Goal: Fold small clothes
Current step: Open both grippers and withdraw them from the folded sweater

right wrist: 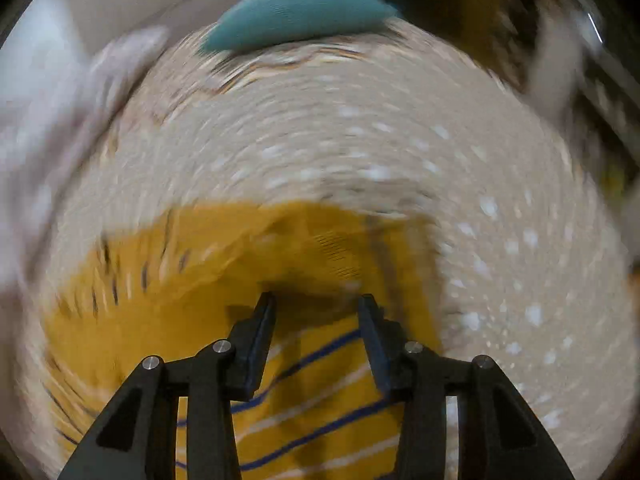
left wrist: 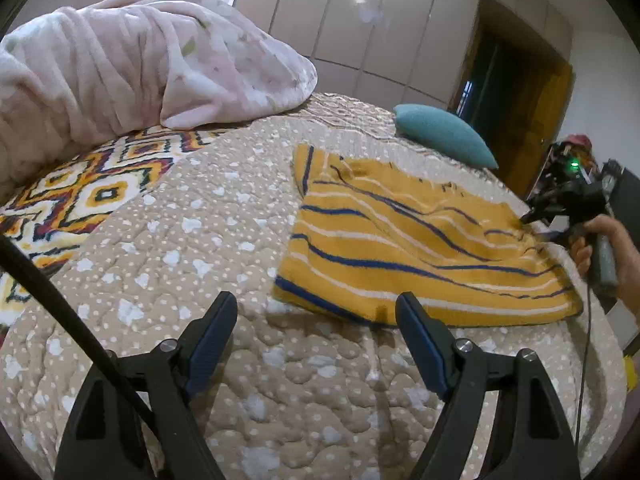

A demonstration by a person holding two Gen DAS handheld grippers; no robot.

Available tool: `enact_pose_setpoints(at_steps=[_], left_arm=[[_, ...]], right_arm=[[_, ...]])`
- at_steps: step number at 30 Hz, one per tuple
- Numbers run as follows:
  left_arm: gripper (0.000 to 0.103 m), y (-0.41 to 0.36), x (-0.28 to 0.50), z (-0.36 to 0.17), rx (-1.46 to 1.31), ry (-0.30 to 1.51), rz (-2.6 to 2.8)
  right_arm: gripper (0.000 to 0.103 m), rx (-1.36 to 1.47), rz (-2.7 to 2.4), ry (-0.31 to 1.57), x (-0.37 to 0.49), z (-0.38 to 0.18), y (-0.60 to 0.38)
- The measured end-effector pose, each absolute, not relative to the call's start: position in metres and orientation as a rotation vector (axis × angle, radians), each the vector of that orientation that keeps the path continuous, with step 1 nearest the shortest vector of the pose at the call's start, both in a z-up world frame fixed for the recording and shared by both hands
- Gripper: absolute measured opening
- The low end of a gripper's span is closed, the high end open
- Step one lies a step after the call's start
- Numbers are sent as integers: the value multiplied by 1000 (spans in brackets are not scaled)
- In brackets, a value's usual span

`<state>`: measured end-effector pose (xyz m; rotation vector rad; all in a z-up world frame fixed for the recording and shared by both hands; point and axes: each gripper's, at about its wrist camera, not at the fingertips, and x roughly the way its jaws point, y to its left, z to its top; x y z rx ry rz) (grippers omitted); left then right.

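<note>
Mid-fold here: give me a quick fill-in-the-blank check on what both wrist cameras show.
The yellow garment has thin ___ and white stripes.
Beyond it lies a ___ cushion.
The left gripper has its jaws ___ with nothing between them.
The bunched blanket is pale ___.

Missing words: blue; teal; open; pink

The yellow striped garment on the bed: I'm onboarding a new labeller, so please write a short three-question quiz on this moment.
1. True or false: the left gripper is clamped on the yellow striped garment.
2. Multiple choice: what lies on the bed beyond the garment? A) a teal cushion B) a red towel C) a laptop
3. Fill in: the garment lies on a beige quilt dotted with ____ spots.

Key
1. False: its jaws stand wide, over the quilt just short of the garment's near edge.
2. A, the teal cushion.
3. White.
</note>
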<state>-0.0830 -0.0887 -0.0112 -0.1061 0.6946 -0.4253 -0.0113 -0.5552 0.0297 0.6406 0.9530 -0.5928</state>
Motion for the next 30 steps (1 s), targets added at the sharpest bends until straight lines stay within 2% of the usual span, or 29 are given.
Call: enact_pose_setpoints(at_steps=[1,4,7,13,20,25,30], left_arm=[[80,-92,-82,-13,-96,702,-425],[80,-97,-79,-17,-77,721,-417],[81,-99,-76,-20,-70,739,-412],[84,-101,-72,-26,-68,763,-399],[87,-111,-74,-31,4,753,-362],[87,-115,-77,-33,48,735,-330],[89,-124,-75,-35,121,755,-283]], right_arm=[[67,688,-624,926,-20,30,-566],[67,814,-656,842,-45,36,-592],[67,816,-648,829,-69,45,-603],[67,562,-565,931,-134,77,-593],[67,294,-698,1004,-256,104,-584],[67,272,-624,899,-306,99,-543],[67,279,-510,810,-304,66,-498]])
